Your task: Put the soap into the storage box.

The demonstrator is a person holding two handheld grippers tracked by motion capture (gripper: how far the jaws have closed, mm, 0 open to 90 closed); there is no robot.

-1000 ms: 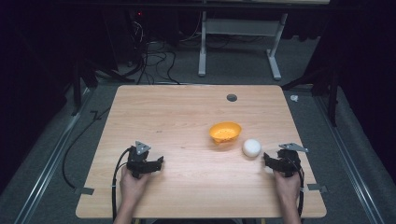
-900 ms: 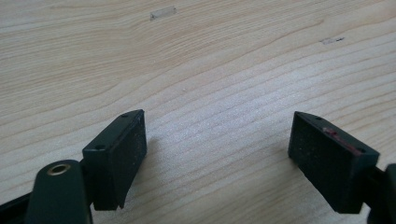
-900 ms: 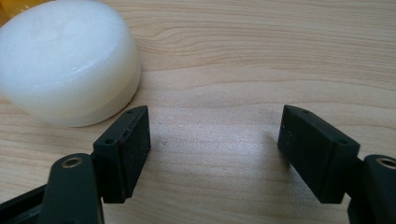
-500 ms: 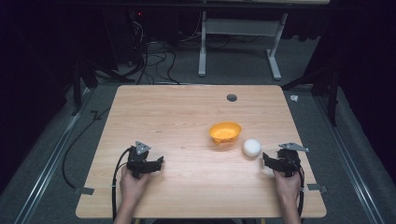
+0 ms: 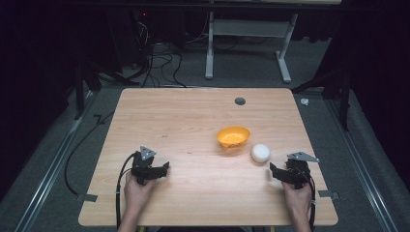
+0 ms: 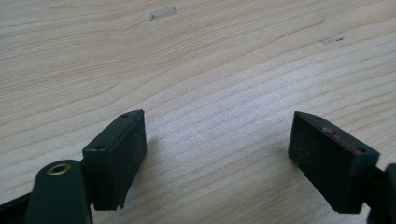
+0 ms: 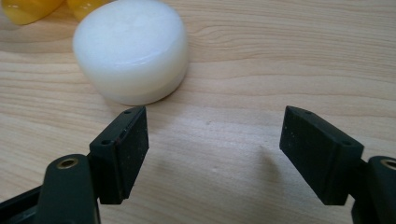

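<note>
White puck (image 7: 130, 49) sits just ahead-left of your right gripper (image 7: 215, 154), its jaws wide and empty; your left gripper (image 6: 219, 163), likewise spread, is well apart.

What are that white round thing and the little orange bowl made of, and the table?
White round object: looks like matte, slightly translucent plastic or wax; soft sheen, no grain. Orange bowl: probably glossy plastic, bright even colour. Table: pale wood or wood-look laminate, with visible grain lines.

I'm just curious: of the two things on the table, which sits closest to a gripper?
The white lid, just ahead of the right gripper. The orange bowl sits farther back, beyond it.
</note>
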